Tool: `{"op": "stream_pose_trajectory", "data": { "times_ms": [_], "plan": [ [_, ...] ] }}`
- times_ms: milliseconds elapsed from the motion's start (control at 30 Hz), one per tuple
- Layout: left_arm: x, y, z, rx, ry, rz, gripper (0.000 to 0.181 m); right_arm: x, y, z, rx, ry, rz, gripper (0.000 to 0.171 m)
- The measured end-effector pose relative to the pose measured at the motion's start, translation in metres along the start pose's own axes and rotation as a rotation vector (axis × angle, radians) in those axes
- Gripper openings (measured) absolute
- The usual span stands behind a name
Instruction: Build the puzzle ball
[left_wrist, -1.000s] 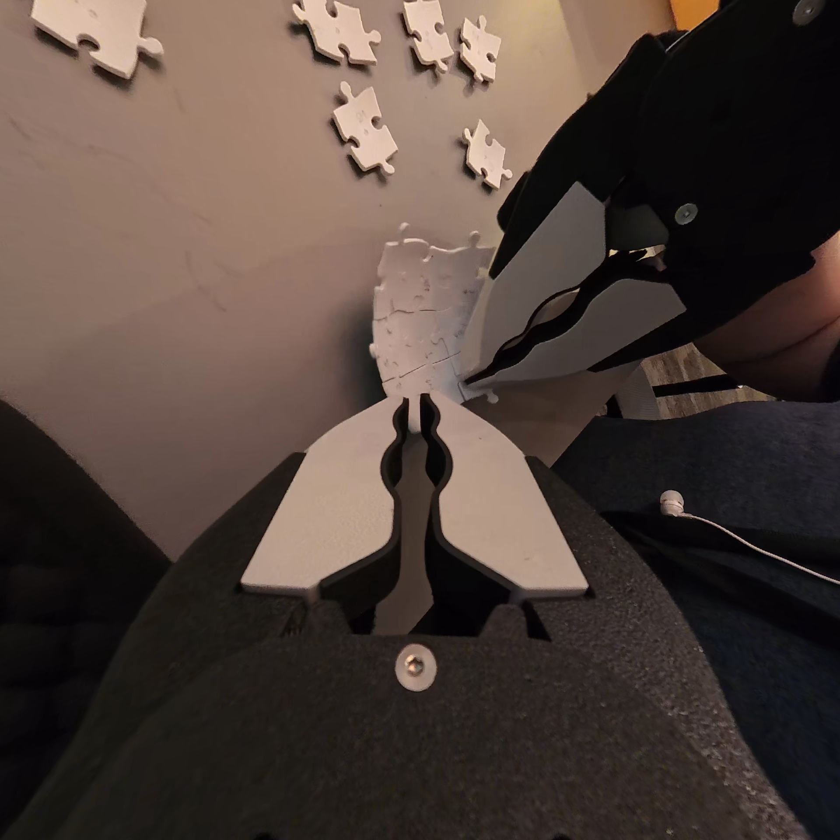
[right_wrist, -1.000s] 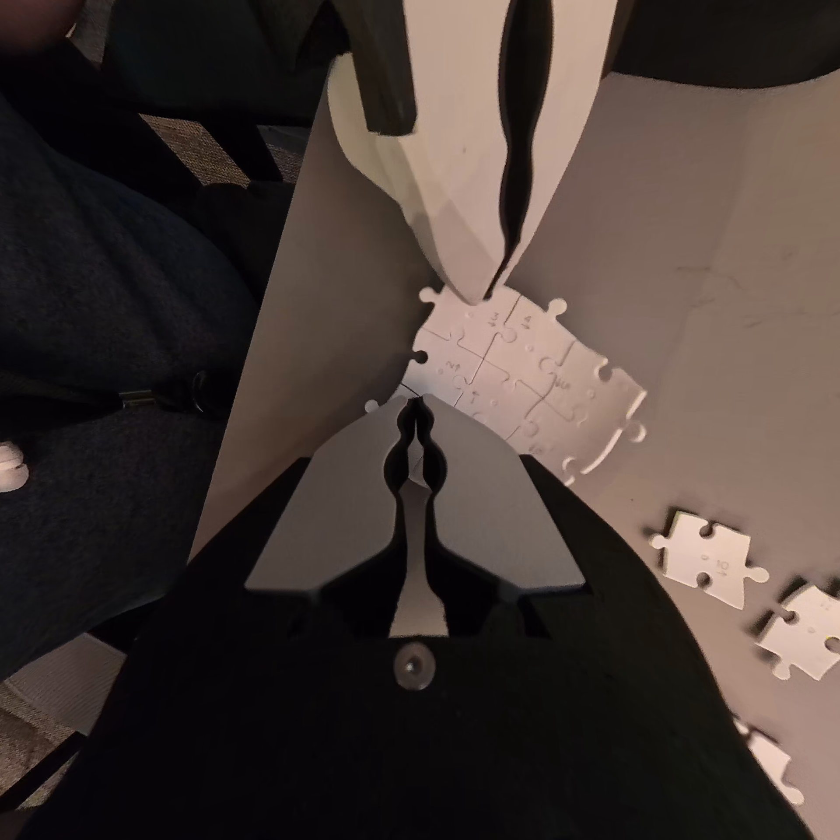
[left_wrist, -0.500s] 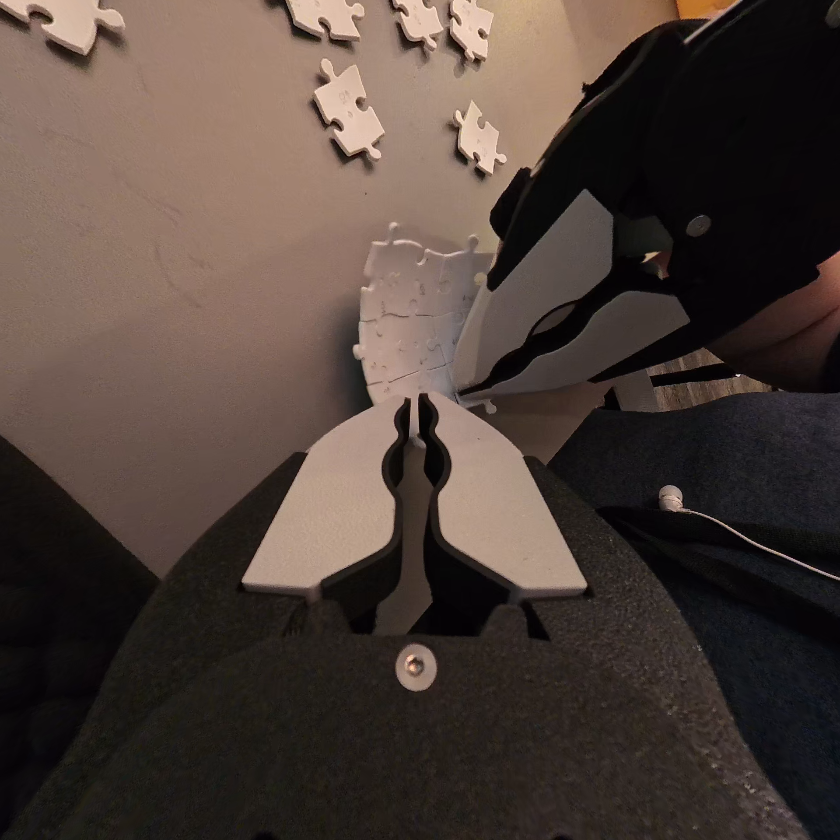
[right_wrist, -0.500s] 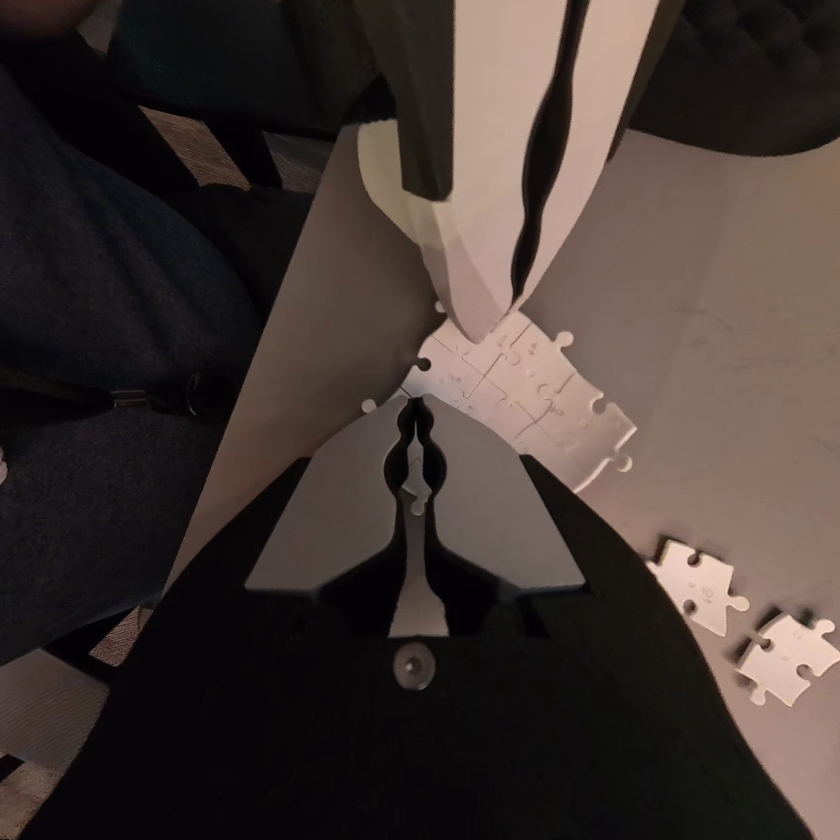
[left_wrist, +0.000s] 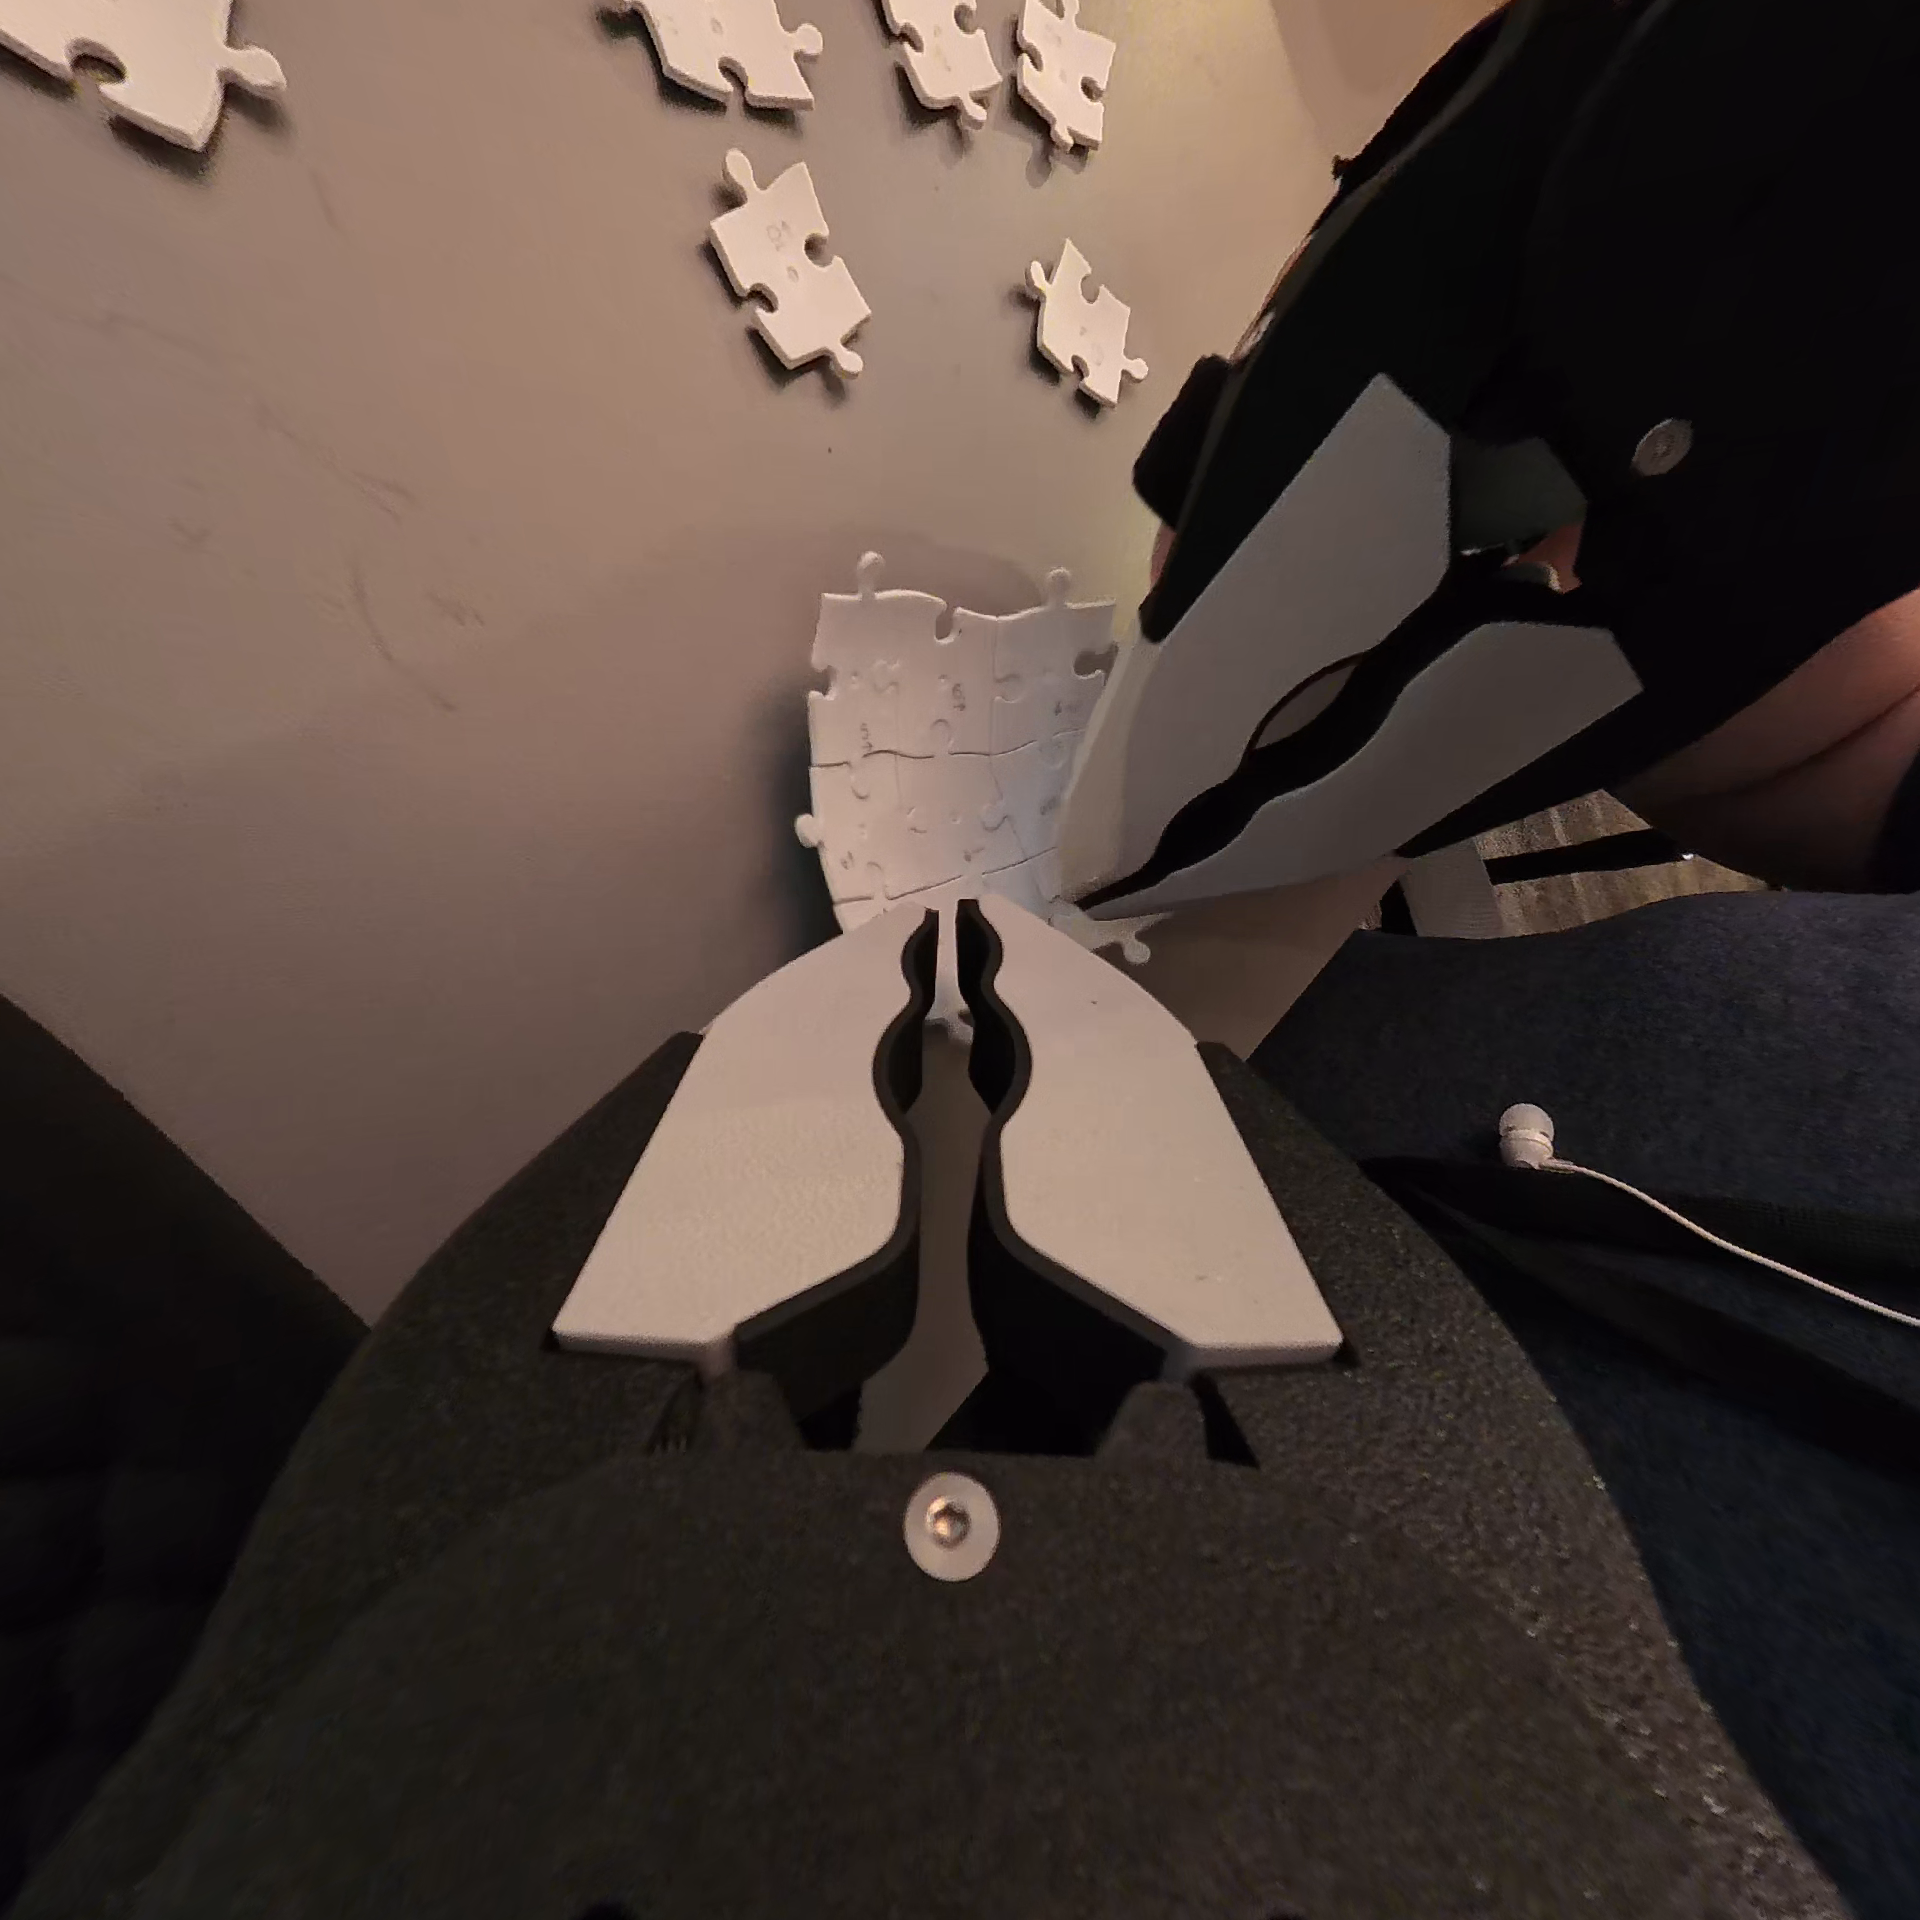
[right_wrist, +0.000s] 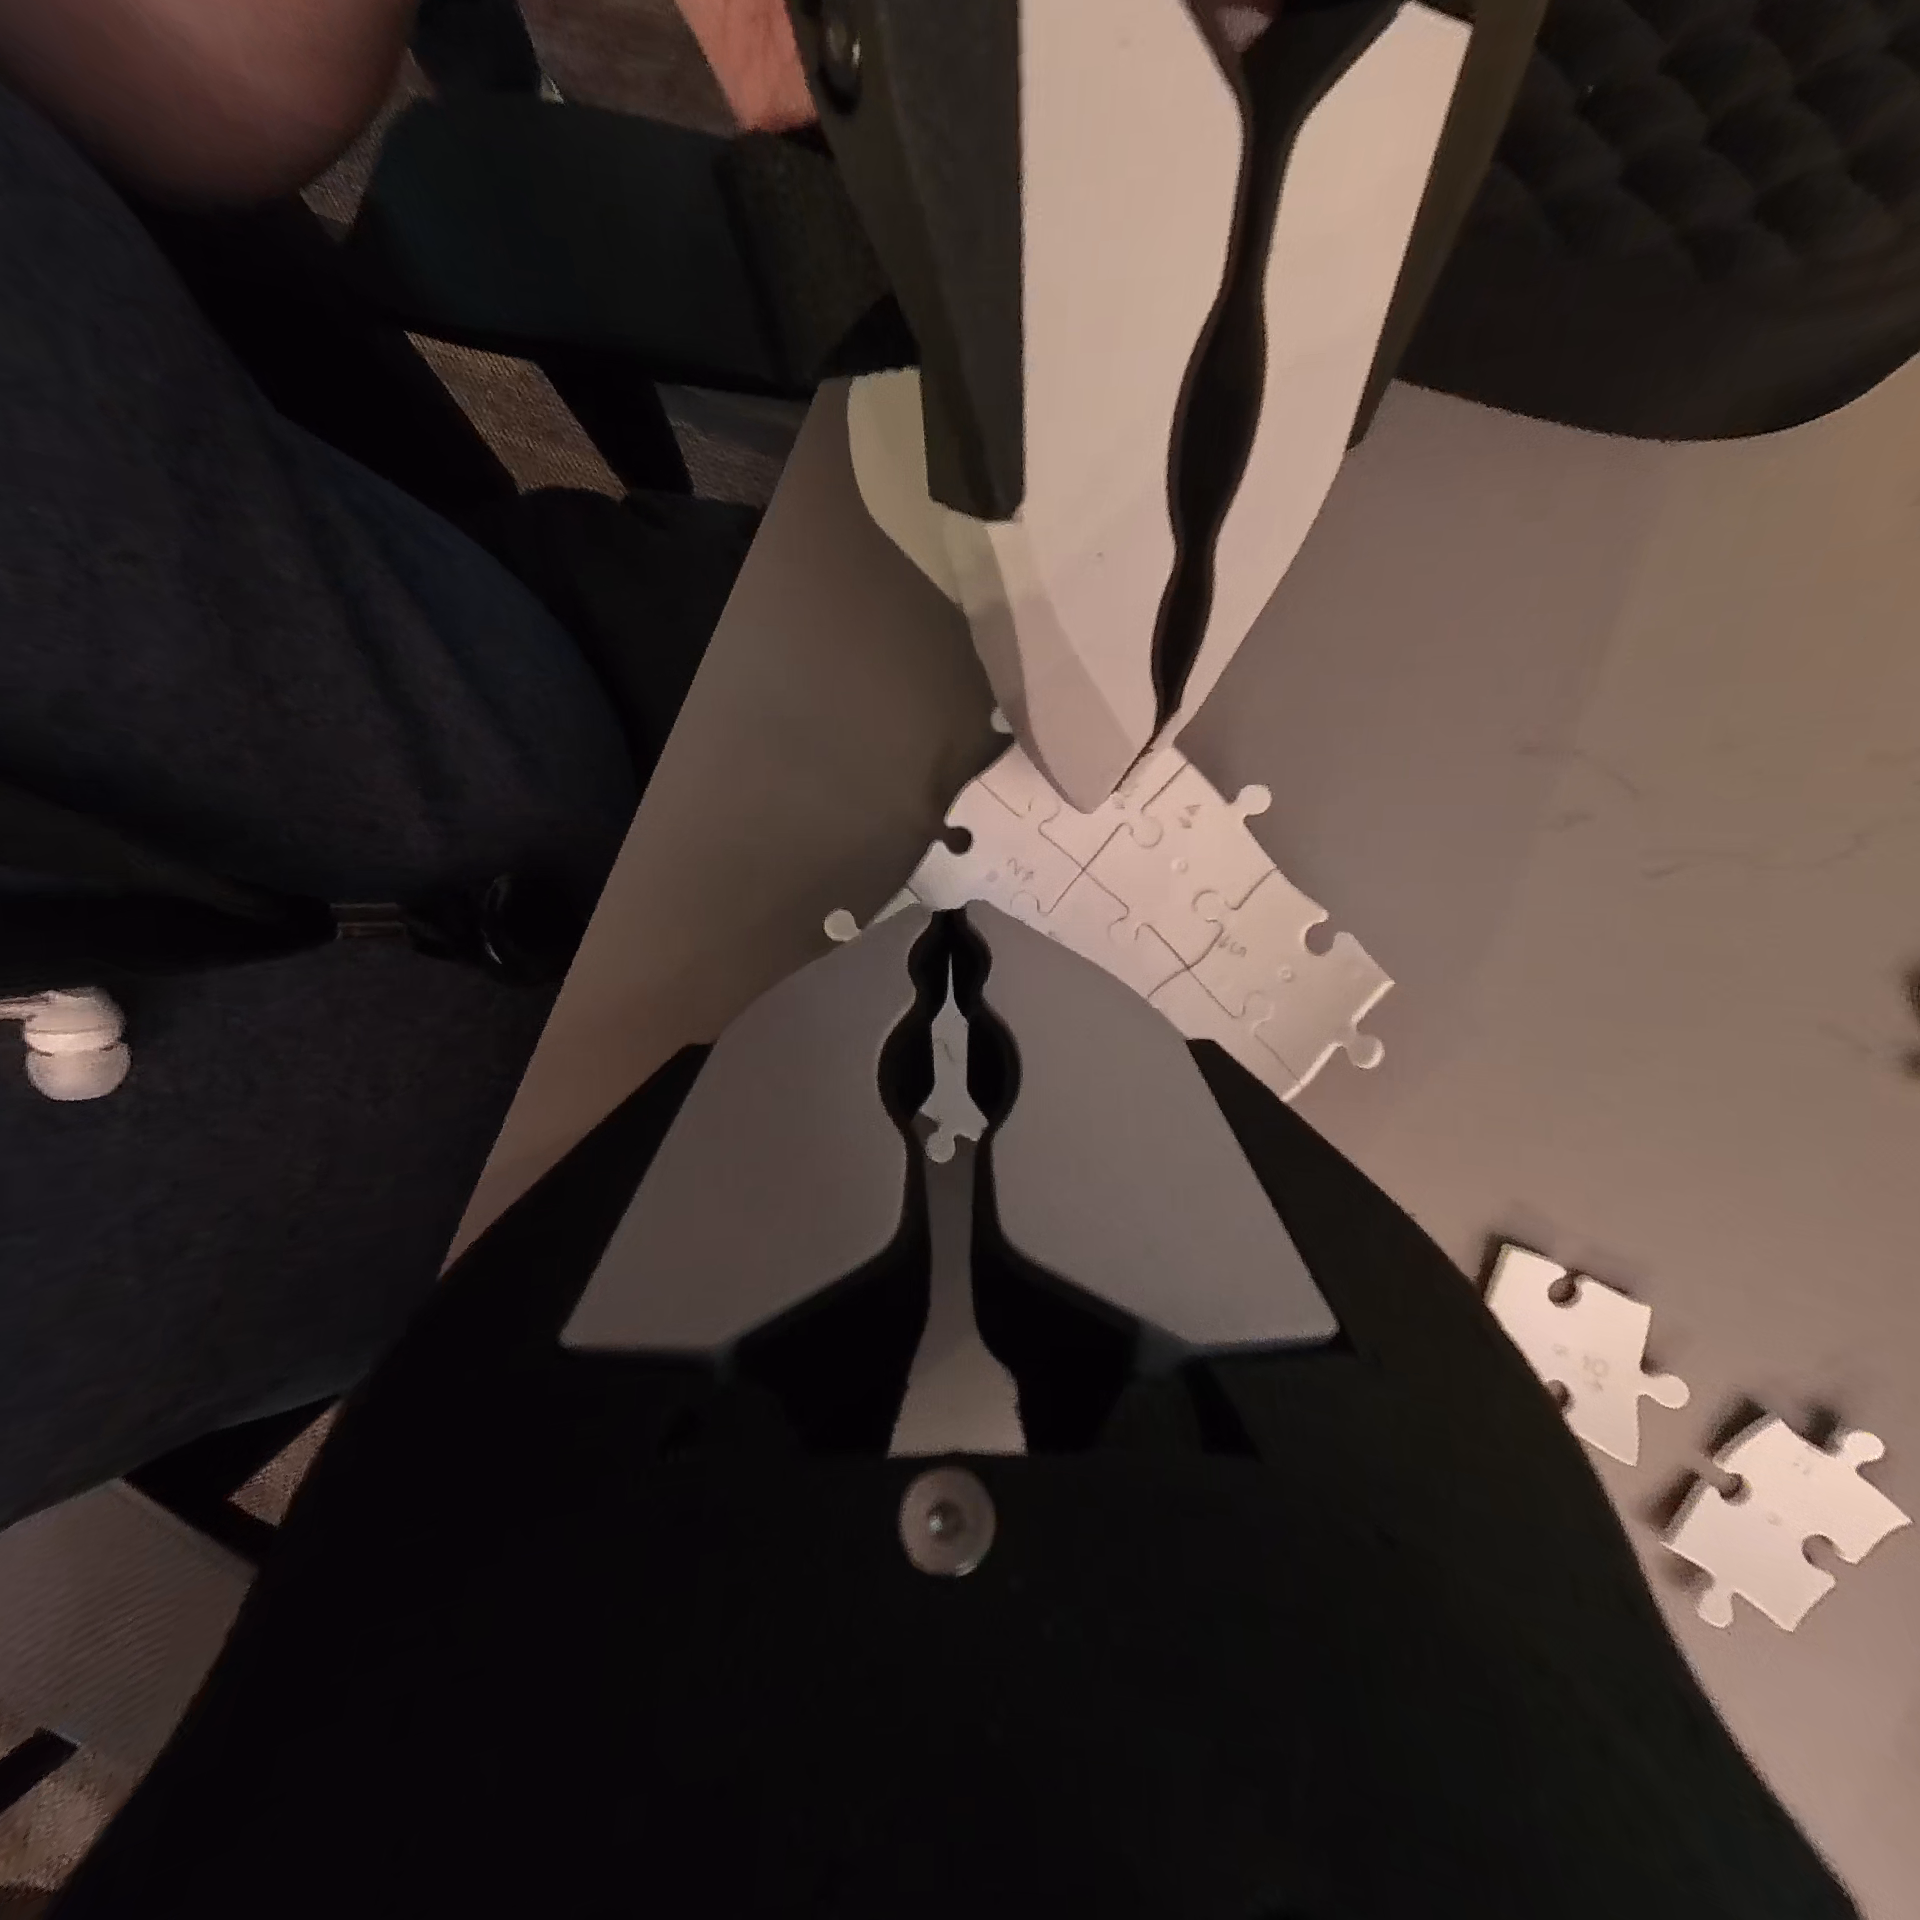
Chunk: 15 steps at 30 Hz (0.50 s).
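Note:
A curved white panel of joined puzzle pieces (left_wrist: 935, 748) stands on edge near the corner of the grey table (left_wrist: 364, 623). My left gripper (left_wrist: 956, 912) is shut on its lower edge. My right gripper (left_wrist: 1086, 902) comes in from the right and is shut on the panel's lower right corner. In the right wrist view the panel (right_wrist: 1195, 904) lies between both grippers. My right gripper (right_wrist: 951, 920) is shut on its near corner, and a white tab shows between the fingers. My left gripper (right_wrist: 1127, 774) pinches the far edge from above.
Several loose white pieces lie farther back on the table (left_wrist: 790, 270) (left_wrist: 1086, 322) and to the right (right_wrist: 1569, 1351) (right_wrist: 1777, 1527). The table corner is close beside the panel. A person's dark-clothed legs and a white earbud (left_wrist: 1527, 1143) are beyond it. Both grippers' tips are close together, under 4 cm apart. Left tips and right tips are each some 15 cm from the white earbud (left_wrist: 1527, 1143). Seen from the right wrist view (right_wrist: 75, 1025) as well.
Both grippers stayed shut on the panel and shifted it slightly. A tab of the panel's corner has come to show deeper between the right fingers. The loose pieces drifted toward the frame edges.

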<state>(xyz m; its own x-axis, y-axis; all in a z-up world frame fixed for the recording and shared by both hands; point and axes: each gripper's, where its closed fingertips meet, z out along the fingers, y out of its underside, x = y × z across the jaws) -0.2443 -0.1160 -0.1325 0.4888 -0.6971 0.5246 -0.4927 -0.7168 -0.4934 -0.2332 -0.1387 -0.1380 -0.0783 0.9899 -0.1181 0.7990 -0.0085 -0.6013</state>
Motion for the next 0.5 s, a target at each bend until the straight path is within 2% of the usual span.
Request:
{"op": "stream_pose_trajectory", "data": {
  "times_ms": [133, 500],
  "plan": [
    [0.000, 0.001, 0.001, -0.006, 0.003, -0.001, 0.003, -0.009, -0.006, 0.000, 0.021, -0.064, 0.015, 0.001],
    [0.004, 0.000, 0.001, -0.004, 0.011, 0.007, 0.003, -0.007, 0.008, 0.015, -0.093, -0.029, -0.024, 0.001]
  ]
}}
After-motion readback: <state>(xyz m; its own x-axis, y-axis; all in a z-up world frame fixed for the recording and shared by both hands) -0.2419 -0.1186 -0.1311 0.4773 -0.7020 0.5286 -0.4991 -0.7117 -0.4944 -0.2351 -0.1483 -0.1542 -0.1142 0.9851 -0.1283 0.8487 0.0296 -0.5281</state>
